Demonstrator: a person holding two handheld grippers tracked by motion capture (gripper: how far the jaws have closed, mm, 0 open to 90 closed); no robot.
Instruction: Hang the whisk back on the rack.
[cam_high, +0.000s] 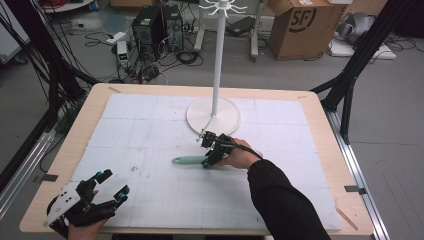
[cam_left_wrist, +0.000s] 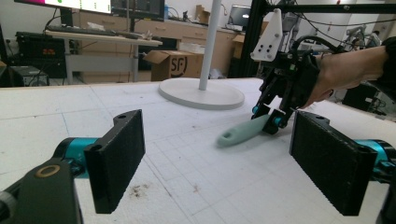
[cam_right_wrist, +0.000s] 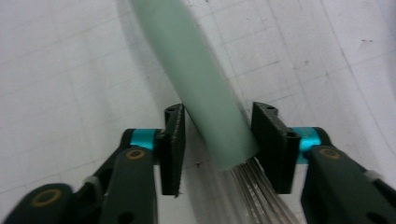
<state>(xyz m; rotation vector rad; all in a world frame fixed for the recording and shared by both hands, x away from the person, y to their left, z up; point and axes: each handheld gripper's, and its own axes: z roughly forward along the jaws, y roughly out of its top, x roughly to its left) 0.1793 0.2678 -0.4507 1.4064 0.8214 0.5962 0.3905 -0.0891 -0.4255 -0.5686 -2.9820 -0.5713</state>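
A whisk with a pale green handle (cam_high: 190, 160) lies on the white mat (cam_high: 150, 130), a little in front of the stand's base. My right gripper (cam_high: 210, 159) reaches down onto the handle's right end. In the right gripper view its jaws (cam_right_wrist: 217, 112) press both sides of the green handle (cam_right_wrist: 205, 93), which crosses them at a slant, and the metal wires (cam_right_wrist: 257, 196) start just behind. My left gripper (cam_high: 114, 184) rests wide open at the mat's near left corner with nothing in it. From there I see the handle (cam_left_wrist: 243, 131) and the right gripper (cam_left_wrist: 268, 120) ahead.
A white stand with a round base (cam_high: 213, 115) and a tall pole (cam_high: 218, 55) occupies the back middle of the mat. The wooden table edge (cam_high: 65, 150) frames the mat. Boxes, cables and computers lie on the floor beyond.
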